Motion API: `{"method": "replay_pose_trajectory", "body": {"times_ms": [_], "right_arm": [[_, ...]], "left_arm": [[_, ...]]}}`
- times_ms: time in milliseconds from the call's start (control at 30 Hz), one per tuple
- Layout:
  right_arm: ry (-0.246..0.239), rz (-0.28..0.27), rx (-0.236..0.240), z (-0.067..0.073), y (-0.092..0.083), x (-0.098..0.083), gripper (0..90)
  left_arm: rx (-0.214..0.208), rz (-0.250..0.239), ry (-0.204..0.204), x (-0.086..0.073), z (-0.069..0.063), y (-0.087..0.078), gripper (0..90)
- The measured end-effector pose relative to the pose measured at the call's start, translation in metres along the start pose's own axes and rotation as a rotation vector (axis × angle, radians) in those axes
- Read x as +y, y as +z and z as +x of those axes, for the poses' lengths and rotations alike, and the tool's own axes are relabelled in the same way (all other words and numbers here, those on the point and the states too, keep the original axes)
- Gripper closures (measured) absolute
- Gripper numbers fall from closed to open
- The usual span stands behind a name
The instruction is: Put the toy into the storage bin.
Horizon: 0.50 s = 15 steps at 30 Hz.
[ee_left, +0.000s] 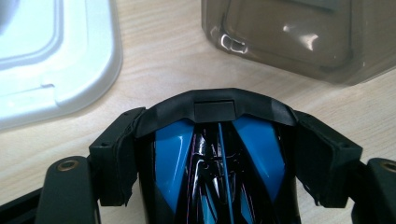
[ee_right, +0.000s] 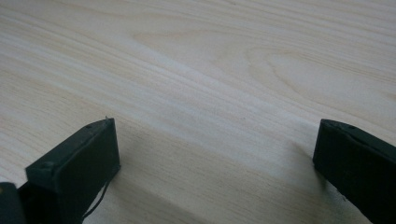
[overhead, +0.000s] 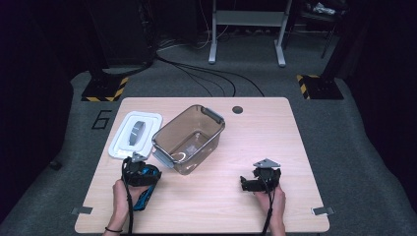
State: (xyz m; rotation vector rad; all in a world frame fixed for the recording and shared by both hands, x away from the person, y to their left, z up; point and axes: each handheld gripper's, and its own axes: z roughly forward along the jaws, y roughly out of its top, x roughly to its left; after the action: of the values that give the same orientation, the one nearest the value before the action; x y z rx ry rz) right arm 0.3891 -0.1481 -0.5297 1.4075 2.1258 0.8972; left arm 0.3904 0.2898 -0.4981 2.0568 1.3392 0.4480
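A glossy blue and black object [ee_left: 215, 158] sits between the jaws of my left gripper [ee_left: 219, 140], which is shut on it from both sides. In the high view this blue and black object [overhead: 147, 189] lies low over the table's front left, under my left gripper [overhead: 141, 169]. Just ahead stand a smoky clear plastic box [overhead: 189, 140] and a white lid [overhead: 135, 133]. My right gripper [overhead: 249, 183] hovers at the front right, open, with only bare wood between its jaws. Seen from its own camera, my right gripper [ee_right: 215, 154] has both black pads wide apart.
The box [ee_left: 289, 32] is close ahead on the right of the left gripper view, with the lid [ee_left: 51, 56] ahead on the left. The wooden table [overhead: 255, 137] has a small dark hole [overhead: 237, 109] near its back edge. Cables run across the floor behind.
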Motion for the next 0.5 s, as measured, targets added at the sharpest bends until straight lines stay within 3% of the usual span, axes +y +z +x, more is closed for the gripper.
{"method": "replay_pose_trajectory", "body": {"times_ms": [133,300,333,367,400,500], "right_arm": [[0.0,0.0,0.0,0.0,0.0,0.0,0.0],[0.0,0.0,0.0,0.0,0.0,0.0,0.0],[0.001,0.0,0.002,0.0,0.0,0.0,0.0],[0.001,0.0,0.002,0.0,0.0,0.0,0.0],[0.0,0.0,0.0,0.0,0.0,0.0,0.0],[0.0,0.0,0.0,0.0,0.0,0.0,0.0]], "left_arm": [[0.01,-0.037,-0.024,0.0,0.003,-0.007,24.6],[0.025,-0.102,-0.023,-0.001,0.006,-0.017,24.7],[0.03,-0.146,-0.034,-0.002,0.008,-0.022,24.7],[0.03,-0.146,-0.034,-0.002,0.008,-0.022,24.7],[0.039,-0.182,-0.035,-0.002,0.01,-0.028,24.7],[0.045,-0.21,-0.039,-0.001,0.013,-0.034,24.7]]}}
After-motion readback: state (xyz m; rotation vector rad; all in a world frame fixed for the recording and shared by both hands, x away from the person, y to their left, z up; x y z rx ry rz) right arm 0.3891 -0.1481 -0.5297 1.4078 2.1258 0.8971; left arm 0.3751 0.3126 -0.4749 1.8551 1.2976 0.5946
